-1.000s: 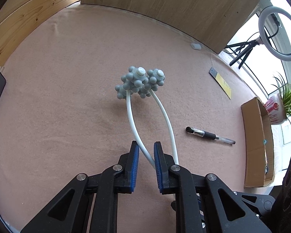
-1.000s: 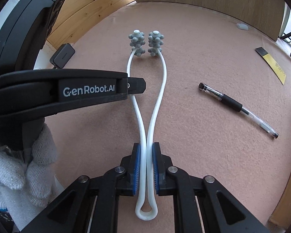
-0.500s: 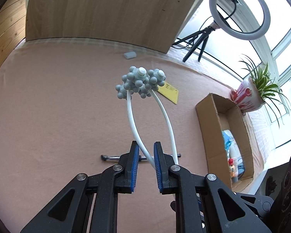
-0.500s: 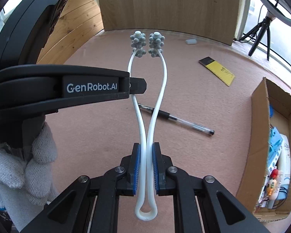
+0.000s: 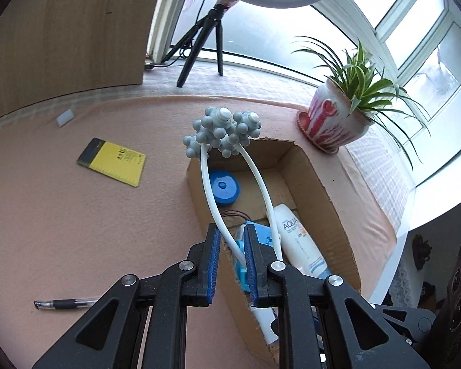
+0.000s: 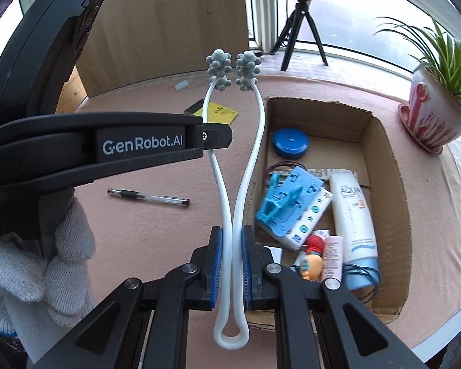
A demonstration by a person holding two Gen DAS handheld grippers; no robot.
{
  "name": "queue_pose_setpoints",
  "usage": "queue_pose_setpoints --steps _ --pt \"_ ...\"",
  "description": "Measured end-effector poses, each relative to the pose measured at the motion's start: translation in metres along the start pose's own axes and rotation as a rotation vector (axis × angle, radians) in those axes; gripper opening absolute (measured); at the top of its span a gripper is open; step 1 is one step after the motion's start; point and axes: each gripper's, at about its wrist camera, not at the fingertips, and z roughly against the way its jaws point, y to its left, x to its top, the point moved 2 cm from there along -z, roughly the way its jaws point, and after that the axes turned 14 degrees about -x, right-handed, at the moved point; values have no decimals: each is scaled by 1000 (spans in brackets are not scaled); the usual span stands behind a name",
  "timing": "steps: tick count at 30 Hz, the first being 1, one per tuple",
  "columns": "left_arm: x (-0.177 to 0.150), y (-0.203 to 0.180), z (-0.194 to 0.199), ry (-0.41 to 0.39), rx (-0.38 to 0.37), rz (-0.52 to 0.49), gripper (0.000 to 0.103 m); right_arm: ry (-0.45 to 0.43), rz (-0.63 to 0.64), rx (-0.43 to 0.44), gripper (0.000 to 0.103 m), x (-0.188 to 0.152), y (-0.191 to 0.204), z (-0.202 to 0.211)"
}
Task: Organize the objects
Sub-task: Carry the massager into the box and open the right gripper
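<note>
A white two-armed massager with grey knobbed heads [image 6: 233,70] is held in the air. My right gripper [image 6: 232,264] is shut on both its white arms near the looped end. My left gripper [image 5: 232,261] has one white arm [image 5: 212,200] between its blue pads; the pads stand a little apart and I cannot tell whether they press it. The grey heads [image 5: 222,132] hang over the near-left end of an open cardboard box [image 5: 319,190], which also shows in the right wrist view [image 6: 390,160].
The box holds a blue lid [image 6: 290,143], a blue clip [image 6: 287,203], a white tube [image 6: 355,212] and small toys. A pen [image 6: 149,198] and a yellow notepad [image 5: 112,161] lie on the pink mat. A potted plant [image 5: 341,117] and a ring-light tripod [image 5: 206,46] stand behind.
Both grippers have swung right with the massager, from over the bare mat to over the cardboard box. The grip on the massager is unchanged.
</note>
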Motion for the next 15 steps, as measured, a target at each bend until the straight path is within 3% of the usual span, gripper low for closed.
queue_pose_setpoints --steps 6,7,8,10,12,14,15 --pt "5 -32 -40 56 43 -85 21 20 -70 -33 11 -10 -43 -5" --pt "4 -35 -44 65 63 -100 28 22 -73 -40 11 -11 -47 -5" --pt "3 -38 -48 74 86 -114 48 21 -70 -46 12 -11 -50 -7" --pt "2 -40 -50 70 124 -134 79 18 -59 -69 12 -13 -56 -7" --pt "1 -40 -45 40 174 -160 82 12 -75 -87 26 -14 -63 -7" --pt "1 -38 -42 36 212 -173 83 12 -91 -81 52 -14 -68 -8" --pt "1 -35 -39 34 229 -175 83 7 -98 -82 54 -15 -70 -8"
